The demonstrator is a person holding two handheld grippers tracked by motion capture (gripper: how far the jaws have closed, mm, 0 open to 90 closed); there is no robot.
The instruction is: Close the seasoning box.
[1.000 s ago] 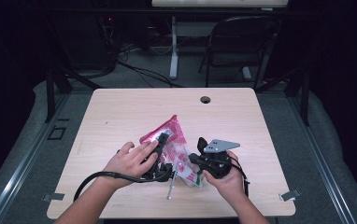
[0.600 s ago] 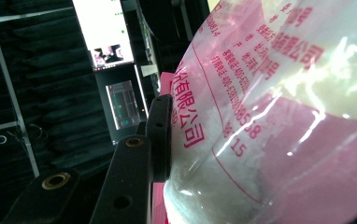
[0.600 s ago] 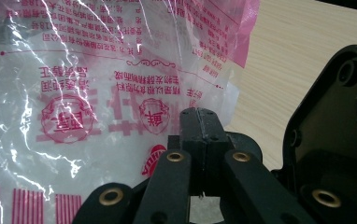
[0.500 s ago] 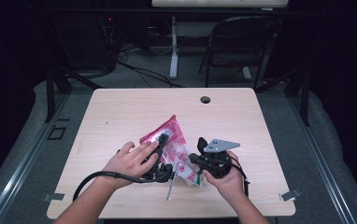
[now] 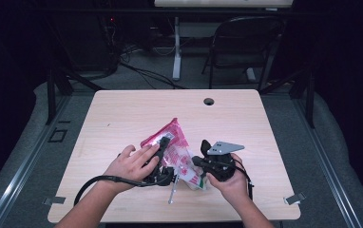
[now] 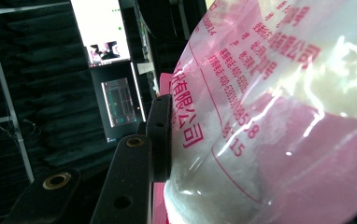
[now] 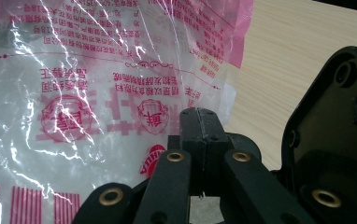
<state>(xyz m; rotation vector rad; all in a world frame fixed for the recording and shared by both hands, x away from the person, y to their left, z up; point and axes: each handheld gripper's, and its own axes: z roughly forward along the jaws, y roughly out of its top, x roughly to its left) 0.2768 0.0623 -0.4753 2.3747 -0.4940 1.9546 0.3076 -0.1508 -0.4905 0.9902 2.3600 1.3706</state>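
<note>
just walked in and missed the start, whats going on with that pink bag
A person at a wooden table works on a pink and clear plastic bag of white grains with a hand-held gripper in each hand. The left gripper has its jaws around the bulging body of the bag, one pad pressed against the plastic. The right gripper is shut, its jaws meeting at the bag's flat printed edge, apparently pinching the film. The bag is partly lifted between the two, with a thin metal piece lying on the table just below it.

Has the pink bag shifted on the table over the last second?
No. In the high view the pink bag keeps its spot against the table's cable hole, its pink tip pointing the same way, between the left gripper and right gripper.
</note>
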